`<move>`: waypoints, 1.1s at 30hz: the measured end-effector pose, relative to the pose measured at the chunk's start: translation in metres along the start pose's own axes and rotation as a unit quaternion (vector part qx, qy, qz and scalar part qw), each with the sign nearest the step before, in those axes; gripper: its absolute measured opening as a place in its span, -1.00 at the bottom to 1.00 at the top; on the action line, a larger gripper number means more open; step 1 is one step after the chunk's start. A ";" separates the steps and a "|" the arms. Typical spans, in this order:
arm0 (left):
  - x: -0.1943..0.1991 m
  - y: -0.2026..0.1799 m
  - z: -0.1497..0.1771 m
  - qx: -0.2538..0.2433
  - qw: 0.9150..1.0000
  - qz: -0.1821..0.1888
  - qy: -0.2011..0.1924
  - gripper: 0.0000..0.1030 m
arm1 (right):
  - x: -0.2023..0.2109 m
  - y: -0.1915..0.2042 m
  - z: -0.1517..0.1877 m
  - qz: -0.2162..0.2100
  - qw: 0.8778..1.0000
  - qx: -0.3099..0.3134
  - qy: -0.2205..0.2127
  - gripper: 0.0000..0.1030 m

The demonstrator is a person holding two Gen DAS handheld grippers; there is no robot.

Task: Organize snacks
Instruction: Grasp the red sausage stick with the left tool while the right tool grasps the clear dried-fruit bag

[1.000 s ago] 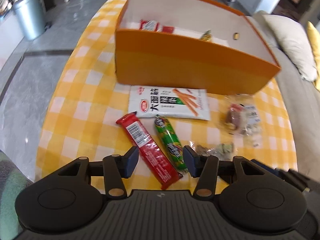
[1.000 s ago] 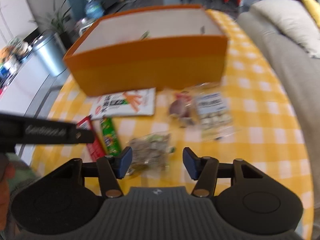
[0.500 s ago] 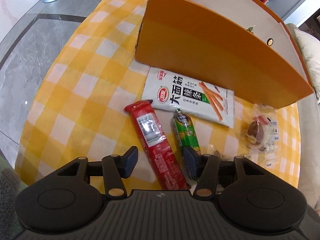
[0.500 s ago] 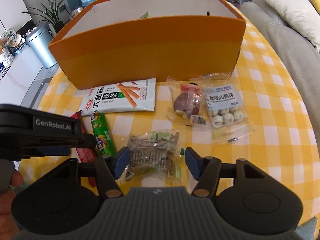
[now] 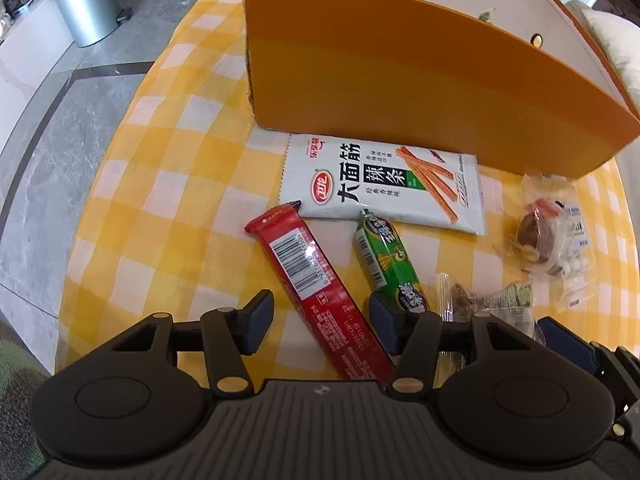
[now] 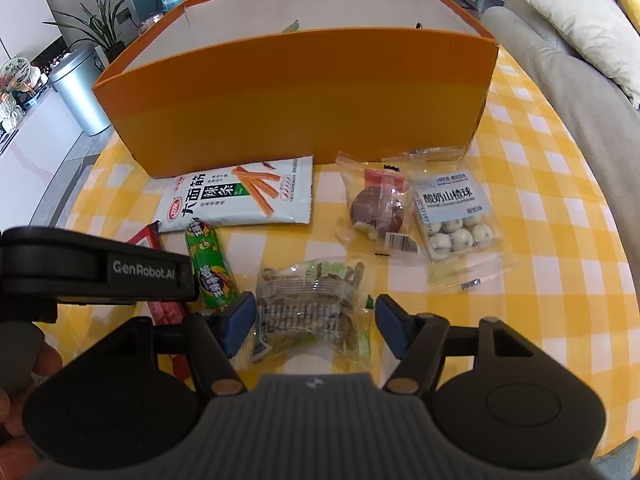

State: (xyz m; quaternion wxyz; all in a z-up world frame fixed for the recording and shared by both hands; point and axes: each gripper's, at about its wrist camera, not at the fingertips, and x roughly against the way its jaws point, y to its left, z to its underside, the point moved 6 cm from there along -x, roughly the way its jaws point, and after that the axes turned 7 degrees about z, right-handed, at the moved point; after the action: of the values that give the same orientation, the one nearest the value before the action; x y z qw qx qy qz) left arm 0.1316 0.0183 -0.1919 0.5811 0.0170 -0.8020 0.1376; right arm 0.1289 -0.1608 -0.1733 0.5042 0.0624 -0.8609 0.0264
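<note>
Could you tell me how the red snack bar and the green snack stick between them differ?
The red snack bar is longer and flatter, barcode up; the green snack stick is shorter and rounder. The red one lies between the open left gripper fingers; the green one lies beside its right finger. Both lie on the checked cloth, unboxed.

Orange box [image 6: 296, 92], loose snack packets flat before it: red bar [image 5: 320, 292], green sausage [image 5: 390, 264]
</note>
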 end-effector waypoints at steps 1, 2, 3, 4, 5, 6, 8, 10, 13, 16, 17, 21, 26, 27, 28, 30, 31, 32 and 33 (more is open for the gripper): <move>0.001 0.000 0.001 -0.002 1.000 0.003 0.001 0.06 | 0.000 0.000 0.000 0.001 1.000 0.000 0.001 0.23; 0.001 -0.001 0.002 -0.005 1.000 0.003 0.004 -0.02 | 0.001 -0.001 0.001 0.001 1.000 0.000 0.001 0.22; 0.002 -0.002 0.003 -0.010 1.000 0.003 0.006 -0.07 | 0.001 -0.002 0.001 0.002 1.000 -0.001 0.002 0.20; 0.003 -0.004 0.005 -0.017 1.000 0.002 0.010 -0.18 | 0.002 -0.002 0.002 0.003 1.000 -0.001 0.003 0.20; 0.003 -0.005 0.007 -0.024 1.000 0.002 0.016 -0.23 | 0.003 -0.003 0.003 0.005 1.000 -0.001 0.005 0.20; 0.003 -0.007 0.009 -0.031 0.999 0.004 0.024 -0.24 | 0.004 -0.004 0.004 0.006 1.000 0.000 0.008 0.19; 0.006 -0.011 0.016 -0.041 0.998 0.009 0.040 -0.27 | 0.005 -0.007 0.006 0.011 1.000 0.003 0.015 0.19; 0.006 -0.012 0.018 -0.053 0.998 0.005 0.043 -0.27 | 0.007 -0.009 0.008 0.017 1.000 0.009 0.019 0.19; 0.005 -0.013 0.018 -0.054 0.998 -0.005 0.038 -0.13 | 0.008 -0.013 0.011 0.014 1.000 0.001 0.023 0.20; 0.005 -0.014 0.018 -0.056 0.998 -0.006 0.035 -0.10 | 0.007 -0.014 0.011 0.013 1.000 -0.002 0.020 0.21; 0.007 -0.015 0.019 -0.056 0.998 -0.007 0.033 -0.10 | 0.007 -0.014 0.011 0.013 1.000 -0.004 0.018 0.21; 0.008 -0.016 0.019 -0.057 0.998 -0.007 0.028 -0.11 | 0.005 -0.015 0.009 0.008 1.000 -0.013 0.013 0.21; 0.009 -0.014 0.019 -0.061 0.998 0.000 0.024 -0.35 | 0.005 -0.012 0.008 0.006 1.000 -0.009 0.011 0.13; 0.010 -0.015 0.019 -0.061 0.998 0.004 0.024 -0.37 | 0.006 -0.012 0.008 0.006 1.000 -0.009 0.011 0.10; 0.010 -0.015 0.019 -0.060 0.998 0.007 0.023 -0.38 | 0.006 -0.012 0.009 0.006 1.000 -0.008 0.010 0.08; 0.013 -0.014 0.018 -0.058 0.998 0.012 0.016 -0.41 | 0.007 -0.012 0.009 0.005 1.000 -0.010 0.010 0.05; 0.014 -0.014 0.018 -0.058 0.998 0.015 0.013 -0.43 | 0.007 -0.013 0.009 0.005 1.000 -0.011 0.011 0.04; 0.016 -0.013 0.018 -0.057 0.998 0.018 0.010 -0.44 | 0.008 -0.014 0.009 0.006 1.000 -0.012 0.011 0.03; 0.018 -0.013 0.017 -0.055 0.998 0.021 0.007 -0.44 | 0.009 -0.014 0.009 0.007 1.000 -0.011 0.010 0.02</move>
State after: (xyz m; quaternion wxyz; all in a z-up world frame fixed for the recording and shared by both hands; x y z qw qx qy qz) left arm 0.1122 0.0041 -0.1779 0.5840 -0.0329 -0.8042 0.1053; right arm 0.1187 -0.1764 -0.1704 0.5135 0.0503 -0.8564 0.0209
